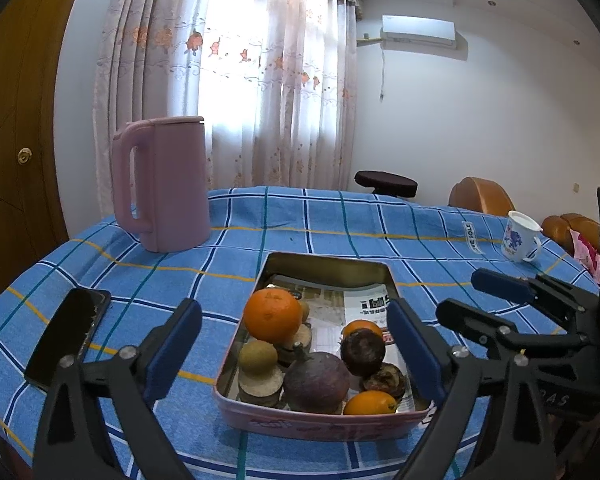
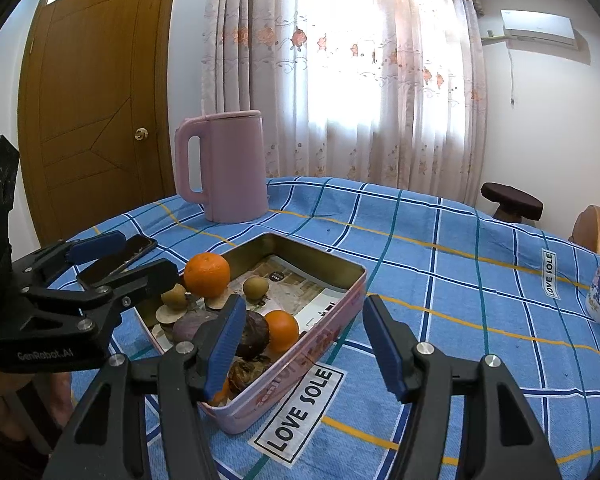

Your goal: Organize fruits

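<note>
The far half of the tin box [image 1: 328,264] is lying bare, with only paper on its floor, so there is room to come down there. The near half is packed with fruit, and the big orange [image 1: 273,314] is sitting highest. The pink jug [image 1: 164,182] is standing tall behind the box, off to the left. The black phone [image 1: 66,336] is lying just left of the box. The cup [image 1: 520,237] is sitting well apart on the right. The blue cloth [image 2: 440,264] between box and cup is lying open.
</note>
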`<state>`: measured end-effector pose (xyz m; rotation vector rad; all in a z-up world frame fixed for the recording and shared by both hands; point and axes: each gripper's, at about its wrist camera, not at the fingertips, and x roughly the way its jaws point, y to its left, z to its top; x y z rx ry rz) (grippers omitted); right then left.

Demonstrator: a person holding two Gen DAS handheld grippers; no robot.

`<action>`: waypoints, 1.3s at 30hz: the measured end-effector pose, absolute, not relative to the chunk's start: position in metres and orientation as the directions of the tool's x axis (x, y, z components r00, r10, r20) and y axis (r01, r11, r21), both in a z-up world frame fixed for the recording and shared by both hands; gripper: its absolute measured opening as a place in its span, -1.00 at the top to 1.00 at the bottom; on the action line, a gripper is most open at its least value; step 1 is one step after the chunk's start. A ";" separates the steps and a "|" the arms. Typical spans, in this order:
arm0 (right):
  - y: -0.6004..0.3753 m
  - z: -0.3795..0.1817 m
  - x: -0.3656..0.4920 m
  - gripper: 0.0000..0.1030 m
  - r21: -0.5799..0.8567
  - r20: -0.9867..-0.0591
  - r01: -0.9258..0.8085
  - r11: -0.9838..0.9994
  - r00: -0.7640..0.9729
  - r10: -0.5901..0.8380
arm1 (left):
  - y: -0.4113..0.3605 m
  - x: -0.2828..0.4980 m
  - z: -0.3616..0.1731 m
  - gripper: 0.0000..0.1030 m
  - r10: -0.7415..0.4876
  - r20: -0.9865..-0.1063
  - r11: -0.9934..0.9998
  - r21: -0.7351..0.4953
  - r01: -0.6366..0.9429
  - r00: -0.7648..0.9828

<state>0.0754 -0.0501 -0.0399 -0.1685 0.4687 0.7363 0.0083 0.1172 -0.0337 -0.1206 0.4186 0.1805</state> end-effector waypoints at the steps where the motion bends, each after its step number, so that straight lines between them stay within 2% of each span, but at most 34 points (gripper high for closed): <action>1: -0.050 -0.040 0.075 -0.22 0.014 -0.467 -0.680 0.733 0.644 0.607 | 0.117 0.008 -0.034 -0.86 0.149 -0.414 0.977 -0.079 -0.198 0.898; 39: -0.066 -0.027 0.072 -0.26 0.011 -0.430 -0.652 0.758 0.681 0.593 | 0.111 0.005 -0.023 -1.00 0.171 -0.390 0.978 -0.046 -0.204 0.905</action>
